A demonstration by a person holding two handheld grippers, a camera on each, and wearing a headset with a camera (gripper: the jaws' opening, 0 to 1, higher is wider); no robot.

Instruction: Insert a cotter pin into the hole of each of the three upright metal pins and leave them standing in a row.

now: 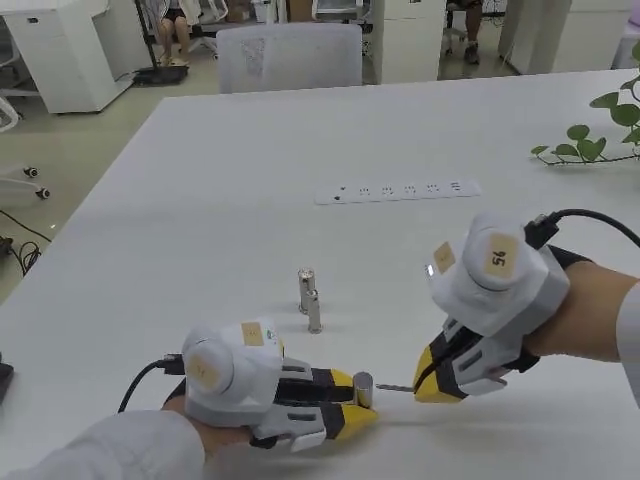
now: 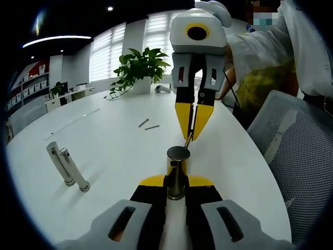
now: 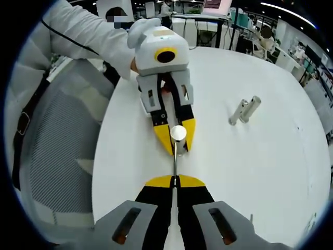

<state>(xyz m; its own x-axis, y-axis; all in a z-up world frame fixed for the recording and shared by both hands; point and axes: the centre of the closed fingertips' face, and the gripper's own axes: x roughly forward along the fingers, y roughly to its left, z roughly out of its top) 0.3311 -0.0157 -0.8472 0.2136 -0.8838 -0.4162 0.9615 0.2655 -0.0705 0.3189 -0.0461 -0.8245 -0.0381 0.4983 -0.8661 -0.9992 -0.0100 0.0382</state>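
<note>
A tan paper sticker [image 1: 500, 257] on the round white housing of the right gripper [image 1: 418, 388] reads "56", written sideways. A smaller tan sticker [image 1: 444, 258] beside it and the two pale stickers [image 1: 252, 334] on the left gripper [image 1: 365, 402] are too small to read.

Polished glossy steel: metal pin [image 2: 177, 167] in left tool [image 1: 362, 408], same on two pins [image 1: 307, 288] behind it. Bare metal: cotter pin [image 1: 395, 387]. Smooth white plastic shells: left tool & right tool [image 1: 425, 385]. Matt white: bench [image 1: 250, 170].
</note>
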